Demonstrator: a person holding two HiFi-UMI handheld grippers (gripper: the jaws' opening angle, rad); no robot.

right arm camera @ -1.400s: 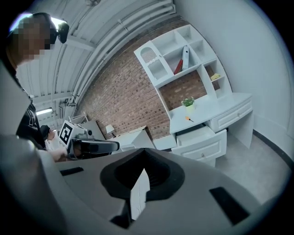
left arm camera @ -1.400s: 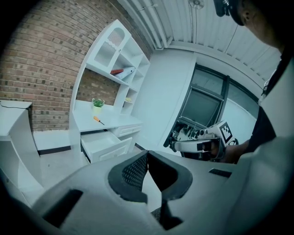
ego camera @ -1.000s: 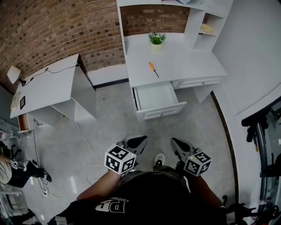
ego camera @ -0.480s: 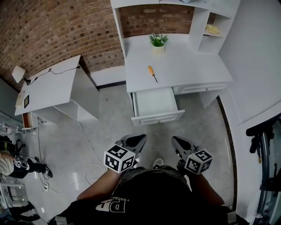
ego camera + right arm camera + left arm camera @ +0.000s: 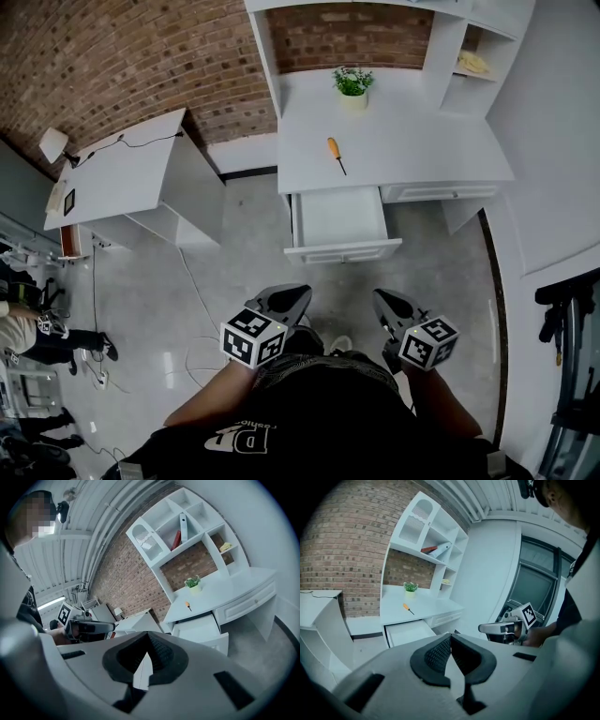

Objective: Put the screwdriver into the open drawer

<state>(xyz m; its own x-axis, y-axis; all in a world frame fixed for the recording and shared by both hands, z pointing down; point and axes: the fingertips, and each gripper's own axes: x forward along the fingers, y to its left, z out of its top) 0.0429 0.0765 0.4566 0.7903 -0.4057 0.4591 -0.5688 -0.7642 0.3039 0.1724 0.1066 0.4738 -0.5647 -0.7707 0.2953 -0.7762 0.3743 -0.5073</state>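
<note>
Your left gripper (image 5: 292,298) and right gripper (image 5: 386,302) clenched empty, well short of white worktop (image 5: 422,141); orange-handled screwdriver (image 5: 334,153) lies toward its front-left edge, above open white drawer (image 5: 339,217).

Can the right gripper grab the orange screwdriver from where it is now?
Probably not yet. The right gripper is shut and far back from the desk, with the open drawer in between. Nothing covers the screwdriver.
</note>
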